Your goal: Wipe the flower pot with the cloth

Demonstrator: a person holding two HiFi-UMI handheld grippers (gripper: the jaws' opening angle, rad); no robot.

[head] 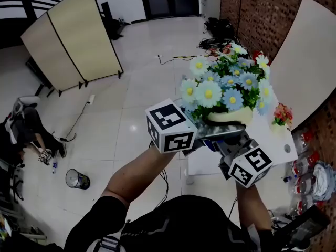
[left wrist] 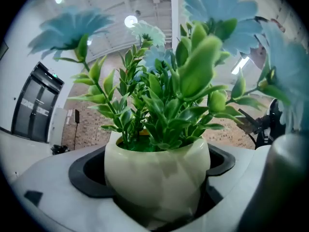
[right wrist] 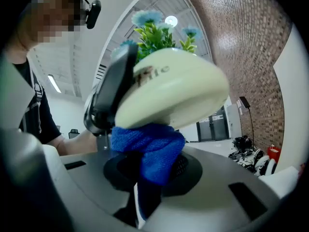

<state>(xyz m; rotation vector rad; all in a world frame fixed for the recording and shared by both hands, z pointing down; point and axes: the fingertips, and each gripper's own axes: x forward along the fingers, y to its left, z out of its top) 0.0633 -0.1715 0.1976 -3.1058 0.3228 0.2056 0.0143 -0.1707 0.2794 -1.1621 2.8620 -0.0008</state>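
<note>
A cream flower pot (head: 228, 116) with blue and white artificial flowers (head: 226, 85) is lifted off the table. My left gripper (left wrist: 157, 211) is shut on the pot (left wrist: 157, 170), whose leaves fill the left gripper view. My right gripper (right wrist: 145, 187) is shut on a blue cloth (right wrist: 147, 149) and presses it against the underside of the pot (right wrist: 169, 88). In the head view the right gripper (head: 231, 143) sits just below the pot and the left gripper (head: 197, 135) is at the pot's left; the cloth is hidden there.
A white table (head: 278, 146) lies below the pot, with a small red flower bunch (head: 282, 114) on it. A brick wall (head: 262, 14) is behind it. A folding screen (head: 68, 35) stands on the tiled floor at the left, and a small bin (head: 77, 179) near it.
</note>
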